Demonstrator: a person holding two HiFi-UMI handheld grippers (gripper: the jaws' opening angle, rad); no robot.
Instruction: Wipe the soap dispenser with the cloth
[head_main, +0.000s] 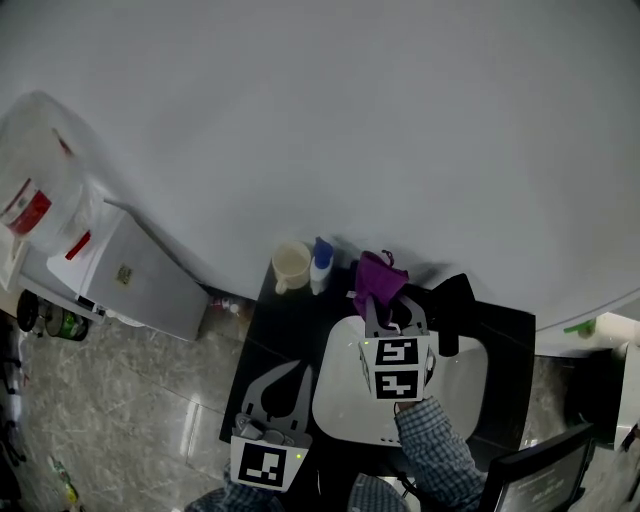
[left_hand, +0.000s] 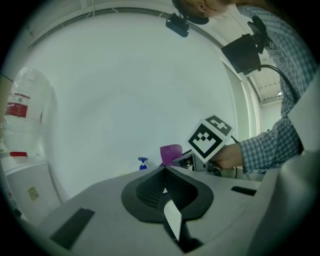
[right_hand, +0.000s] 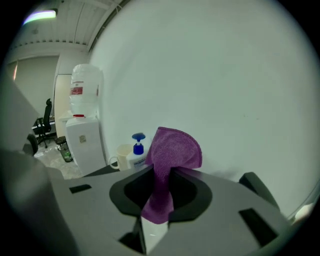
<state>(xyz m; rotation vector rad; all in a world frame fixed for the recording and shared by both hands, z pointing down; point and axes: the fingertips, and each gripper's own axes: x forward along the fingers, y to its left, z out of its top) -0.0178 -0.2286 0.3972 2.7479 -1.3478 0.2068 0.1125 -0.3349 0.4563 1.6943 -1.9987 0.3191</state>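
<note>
The soap dispenser (head_main: 321, 266), white with a blue pump, stands at the back of the dark counter (head_main: 285, 330) by the wall. It also shows in the right gripper view as the dispenser (right_hand: 136, 152) and, small, in the left gripper view as the pump (left_hand: 143, 163). My right gripper (head_main: 383, 300) is shut on a purple cloth (head_main: 378, 278), which sticks up out of the jaws just right of the dispenser and apart from it. The cloth (right_hand: 170, 155) fills the middle of the right gripper view. My left gripper (head_main: 285, 378) hangs low at the counter's front left, jaws together and empty.
A cream mug (head_main: 291, 266) stands just left of the dispenser. A white sink basin (head_main: 460, 380) lies under my right gripper, with a black fixture (head_main: 455, 300) behind it. A white water cooler (head_main: 130, 275) stands on the floor to the left.
</note>
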